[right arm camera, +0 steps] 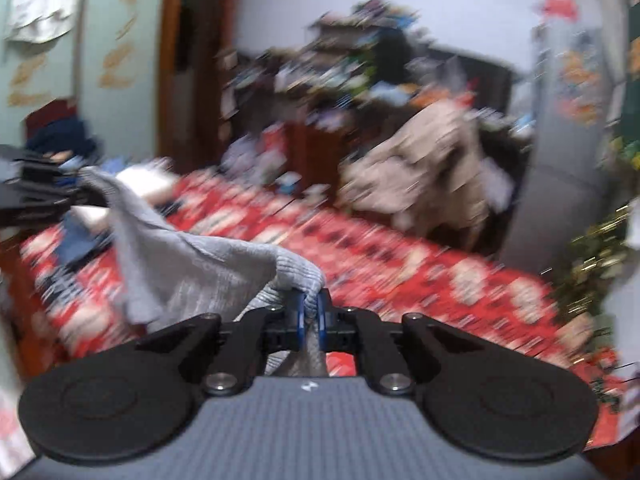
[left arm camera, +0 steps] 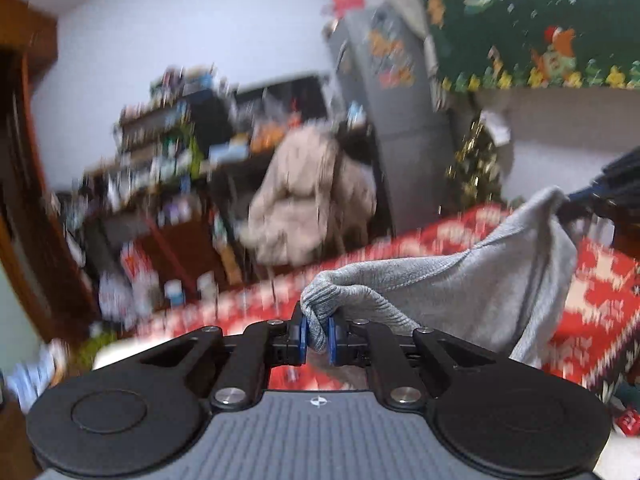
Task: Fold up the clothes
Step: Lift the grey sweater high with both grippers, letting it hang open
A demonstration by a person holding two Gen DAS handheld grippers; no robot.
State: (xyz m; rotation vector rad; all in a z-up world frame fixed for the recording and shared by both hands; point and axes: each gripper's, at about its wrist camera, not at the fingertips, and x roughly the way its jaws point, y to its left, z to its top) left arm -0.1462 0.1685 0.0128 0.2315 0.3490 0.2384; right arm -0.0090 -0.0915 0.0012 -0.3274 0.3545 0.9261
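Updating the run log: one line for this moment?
left tongs: shut on grey garment | right tongs: shut on grey garment | garment: over red cloth

A grey ribbed knit garment (left arm camera: 460, 292) hangs stretched in the air above a red-and-white patterned cloth; its two corners bunched and pinched.

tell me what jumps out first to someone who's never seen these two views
A grey knit garment is stretched in the air between the left gripper and the right gripper, each shut on a bunched bit of its fabric. Below it lies a loud red-and-white patterned cloth. Behind, a beige coat is slumped beside a grey fridge, with a green Christmas banner at upper right in the left wrist view.
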